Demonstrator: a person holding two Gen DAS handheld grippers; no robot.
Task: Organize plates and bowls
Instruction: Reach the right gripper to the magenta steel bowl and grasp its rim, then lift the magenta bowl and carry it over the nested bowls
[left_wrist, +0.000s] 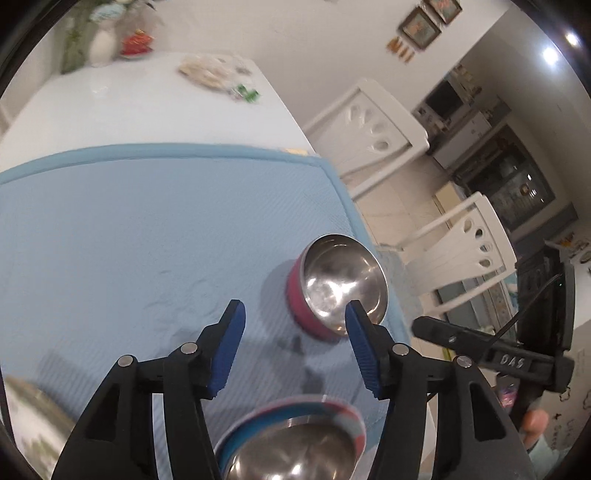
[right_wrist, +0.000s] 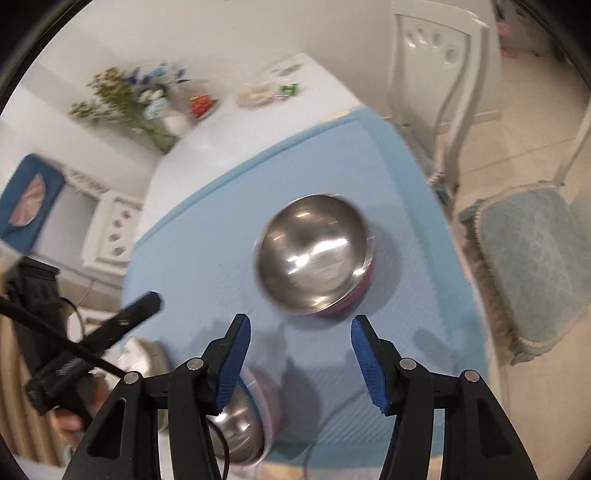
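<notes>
A steel bowl with a red outer wall (left_wrist: 338, 284) sits on the blue mat (left_wrist: 129, 240) near the mat's right edge, upright and apart from everything else; in the right wrist view the same bowl (right_wrist: 314, 258) lies ahead of the fingers, a little blurred. The left gripper (left_wrist: 293, 321) hangs above the mat with its blue-padded fingers (left_wrist: 231, 343) spread wide and holding nothing, its right fingertip lining up with the bowl's near rim, though whether it touches cannot be told. Below it, at the near edge of the mat, is a second steel bowl with a blue and pink rim (left_wrist: 295, 439). The right gripper (right_wrist: 301, 332) is likewise spread wide and empty above the mat, with that second bowl (right_wrist: 247, 417) under its left finger. What may be a patterned plate (left_wrist: 33, 424) shows blurred at the lower left. The mat covers the near part of a white worktop (left_wrist: 129, 99), where a vase of flowers (right_wrist: 125, 99) stands at the far end. White chairs (left_wrist: 373, 125) stand beside the worktop.
</notes>
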